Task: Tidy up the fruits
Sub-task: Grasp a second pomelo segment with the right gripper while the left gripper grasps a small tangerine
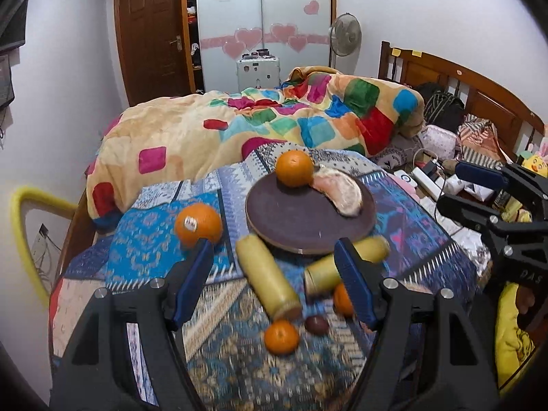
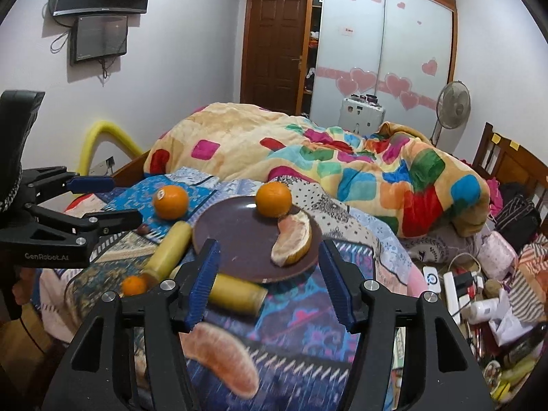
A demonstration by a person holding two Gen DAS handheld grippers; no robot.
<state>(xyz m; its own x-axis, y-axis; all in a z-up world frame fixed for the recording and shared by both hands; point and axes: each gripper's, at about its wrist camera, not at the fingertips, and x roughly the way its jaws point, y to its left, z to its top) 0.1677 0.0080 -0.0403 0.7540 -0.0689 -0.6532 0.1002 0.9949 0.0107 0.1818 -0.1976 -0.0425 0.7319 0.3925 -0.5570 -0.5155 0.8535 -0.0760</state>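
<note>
A dark brown plate [image 1: 291,215] [image 2: 236,236] rests on the blue patterned cloth, holding an orange [image 1: 294,167] [image 2: 273,199] and a pomelo segment [image 1: 339,191] [image 2: 293,243]. Left of it sits a stickered orange [image 1: 198,224] [image 2: 170,202]. Two yellow bottles [image 1: 267,277] [image 2: 236,293] lie before the plate, with small mandarins [image 1: 281,337] [image 2: 134,286] and a dark fruit [image 1: 316,325] nearby. A loose pomelo segment [image 2: 222,356] lies under my right gripper [image 2: 269,245] [image 1: 452,188], which is open and holds nothing. My left gripper [image 1: 274,246] [image 2: 123,200] hovers open over the bottles, holding nothing.
A heaped colourful quilt [image 1: 274,120] fills the bed behind the plate. A power strip, cables and clutter [image 2: 459,284] crowd the right side by the wooden headboard [image 1: 462,82]. A yellow padded rail [image 1: 20,212] curves at the left bed edge.
</note>
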